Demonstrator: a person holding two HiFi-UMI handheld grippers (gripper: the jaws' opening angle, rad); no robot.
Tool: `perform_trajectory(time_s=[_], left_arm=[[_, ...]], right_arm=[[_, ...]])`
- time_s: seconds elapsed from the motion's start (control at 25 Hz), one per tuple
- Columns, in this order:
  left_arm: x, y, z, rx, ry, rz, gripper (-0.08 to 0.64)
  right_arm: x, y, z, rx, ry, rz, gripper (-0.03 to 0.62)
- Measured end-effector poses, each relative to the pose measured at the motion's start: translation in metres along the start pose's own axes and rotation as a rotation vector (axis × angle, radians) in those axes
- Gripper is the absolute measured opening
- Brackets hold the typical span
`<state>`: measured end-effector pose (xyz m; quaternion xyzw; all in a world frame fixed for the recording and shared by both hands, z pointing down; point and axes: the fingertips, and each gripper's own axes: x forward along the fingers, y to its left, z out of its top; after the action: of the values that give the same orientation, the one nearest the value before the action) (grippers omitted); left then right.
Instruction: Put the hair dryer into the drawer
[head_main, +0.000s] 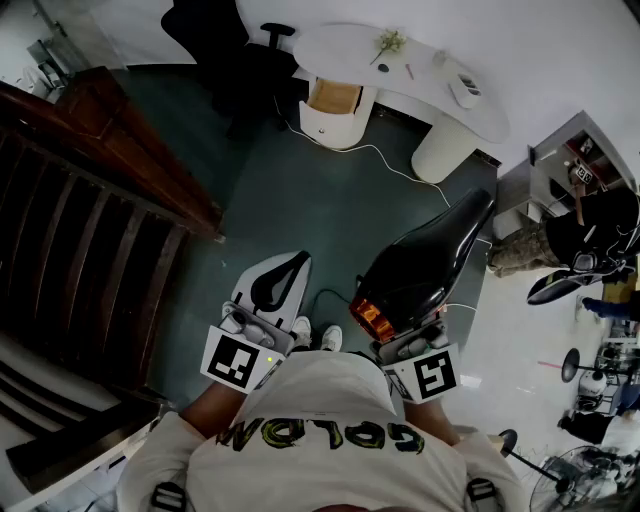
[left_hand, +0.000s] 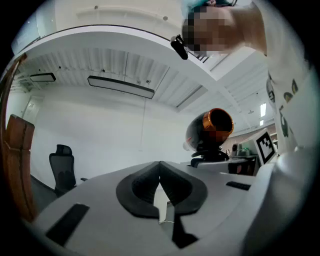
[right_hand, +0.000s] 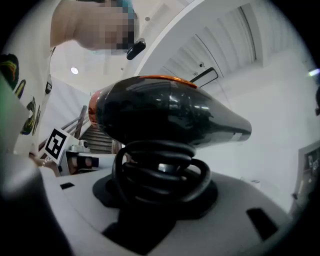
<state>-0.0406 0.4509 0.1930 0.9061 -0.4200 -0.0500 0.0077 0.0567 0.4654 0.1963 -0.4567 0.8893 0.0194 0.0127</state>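
Note:
A black hair dryer (head_main: 425, 265) with an orange rear end (head_main: 372, 318) sticks out ahead of me over the dark floor. My right gripper (right_hand: 160, 200) is shut on its handle, where the black cord (right_hand: 160, 172) is coiled; the body (right_hand: 170, 115) fills the right gripper view. In the head view the dryer hides those jaws, and only the marker cube (head_main: 435, 372) shows. My left gripper (head_main: 278, 285) is held level beside it, shut with nothing in it, its black pads (left_hand: 145, 190) meeting at the tip. The left gripper view shows the dryer (left_hand: 212, 127) to the right. I see no drawer that I can name.
A curved white desk (head_main: 400, 60) stands ahead, with an open light-wood compartment (head_main: 335, 98) in its round pedestal. A black office chair (head_main: 215, 40) is left of it. A dark wooden staircase (head_main: 90, 220) runs along the left. A white cable (head_main: 385, 155) crosses the floor. Shelves (head_main: 585, 165) stand at the right.

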Motion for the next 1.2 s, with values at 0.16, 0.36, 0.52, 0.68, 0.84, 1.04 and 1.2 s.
perform_trajectory(time_s=[0.16, 0.36, 0.52, 0.68, 0.84, 1.04, 1.2], left_arm=[[-0.016, 0.020, -0.004, -0.020, -0.002, 0.002, 0.012], [-0.026, 0.035, -0.005, -0.020, 0.023, -0.002, 0.012], [-0.026, 0.047, 0.000, -0.022, 0.011, -0.010, 0.012], [-0.018, 0.060, -0.003, -0.021, 0.000, -0.015, 0.012], [-0.006, 0.064, -0.004, -0.023, 0.004, -0.023, 0.012], [0.029, 0.069, -0.008, -0.012, -0.006, -0.033, 0.012], [0.069, 0.072, -0.003, -0.008, -0.001, -0.037, 0.012]], right_arm=[[0.017, 0.018, -0.003, 0.003, 0.001, -0.005, 0.239], [0.027, 0.026, -0.002, 0.021, -0.001, -0.021, 0.244], [0.038, 0.026, -0.002, 0.012, 0.014, -0.034, 0.244], [0.051, 0.025, -0.007, 0.012, 0.014, -0.032, 0.244], [0.060, 0.020, -0.005, 0.003, 0.006, -0.027, 0.244], [0.072, -0.010, -0.009, -0.019, -0.004, -0.036, 0.244], [0.085, -0.048, -0.005, -0.006, -0.007, -0.041, 0.244]])
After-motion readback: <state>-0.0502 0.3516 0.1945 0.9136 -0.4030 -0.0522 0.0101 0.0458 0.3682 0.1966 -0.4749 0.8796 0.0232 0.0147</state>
